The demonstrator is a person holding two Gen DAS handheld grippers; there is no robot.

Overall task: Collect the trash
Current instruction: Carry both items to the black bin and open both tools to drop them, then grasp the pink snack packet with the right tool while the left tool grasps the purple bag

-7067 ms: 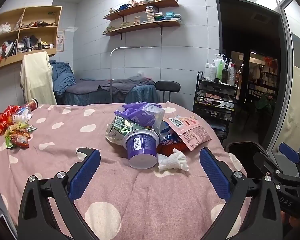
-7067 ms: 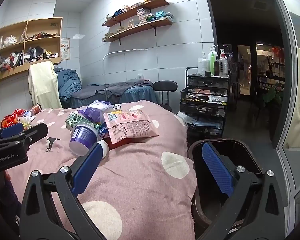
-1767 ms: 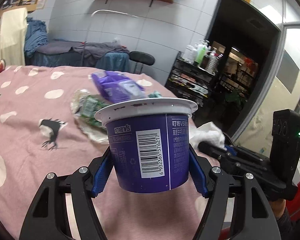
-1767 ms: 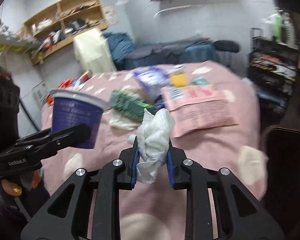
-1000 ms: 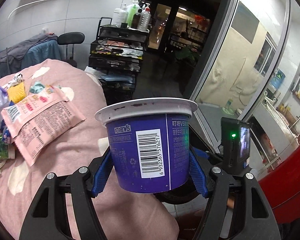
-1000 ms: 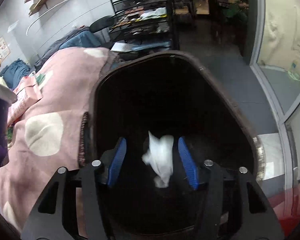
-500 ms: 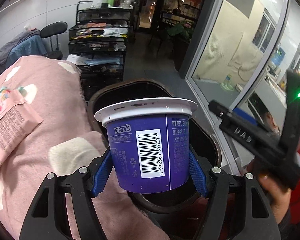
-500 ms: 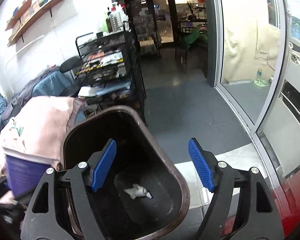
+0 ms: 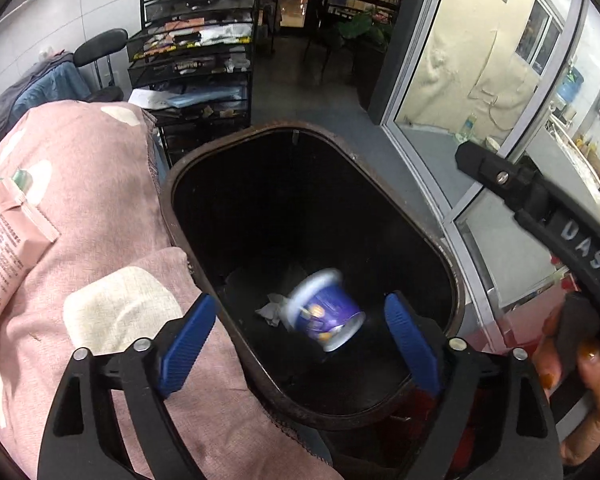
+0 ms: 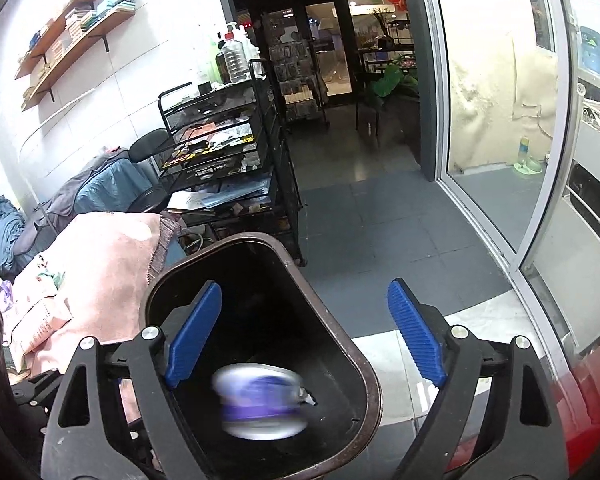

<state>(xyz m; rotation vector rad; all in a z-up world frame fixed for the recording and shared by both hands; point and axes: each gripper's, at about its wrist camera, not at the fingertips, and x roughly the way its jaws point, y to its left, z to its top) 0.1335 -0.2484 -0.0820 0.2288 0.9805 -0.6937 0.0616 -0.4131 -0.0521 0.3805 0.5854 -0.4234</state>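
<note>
A black trash bin [image 9: 448, 264] stands at the edge of the pink spotted table cover [image 9: 100, 184]. A purple cup [image 9: 324, 316] is blurred inside the bin, beside a crumpled white tissue [image 9: 272, 312]. My left gripper [image 9: 296, 340] is open and empty above the bin. My right gripper [image 10: 304, 332] is open and empty, above the bin's [image 10: 364, 372] right rim; the blurred cup [image 10: 260, 404] shows below it. A pink snack packet [image 9: 4, 252] lies on the cover at the left.
A black wire cart [image 9: 192, 52] with papers and bottles stands behind the bin, with a black chair [image 9: 100, 44] next to it. A glass sliding door [image 10: 500, 120] is to the right. Grey tiled floor [image 10: 380, 232] lies beyond the bin.
My left gripper opened and let go of the purple cup, which dropped into the bin. My right gripper stayed open and drew back from the bin.
</note>
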